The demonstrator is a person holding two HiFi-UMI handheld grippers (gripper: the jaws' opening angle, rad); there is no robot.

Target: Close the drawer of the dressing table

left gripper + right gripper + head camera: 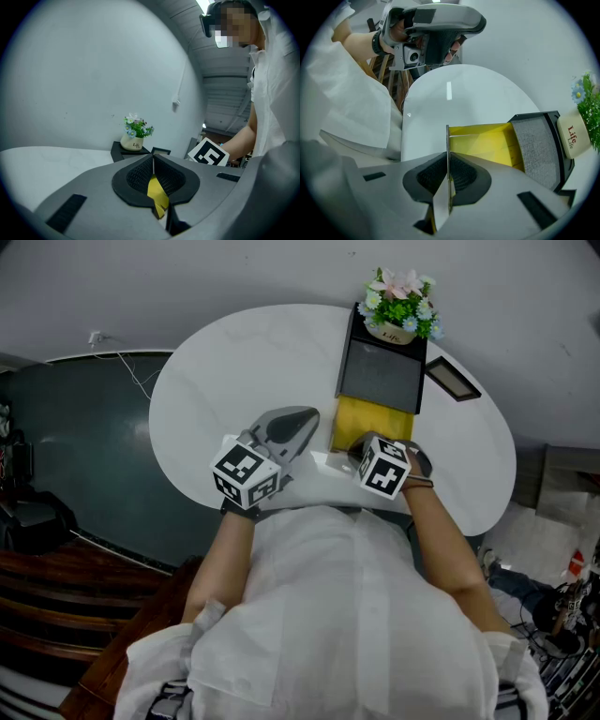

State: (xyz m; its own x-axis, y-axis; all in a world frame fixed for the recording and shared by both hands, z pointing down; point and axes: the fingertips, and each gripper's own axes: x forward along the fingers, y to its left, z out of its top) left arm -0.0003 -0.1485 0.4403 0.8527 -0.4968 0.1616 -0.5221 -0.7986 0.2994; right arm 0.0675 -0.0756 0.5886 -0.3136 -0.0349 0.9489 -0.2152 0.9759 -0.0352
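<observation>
White-shirted person (pixel 347 615) is pinching the front of the open yellow drawer (pixel 370 423), at six o'clock of the black cabinet (pixel 380 376), in the right hand-held gripper (pixel 448 164), the left hand-held gripper (pixel 153 164) clenched empty; pushing squarely toward twelve o'clock is looking wisest.

My right gripper (pixel 448 176), jaws pressed on the thin front panel (pixel 447 140) of the yellow drawer (pixel 487 143). I see the drawer standing open from the dark dressing table (pixel 536 147) on the white tabletop (pixel 454 89); a flowerpot (pixel 573 136) is at its far end.
</observation>
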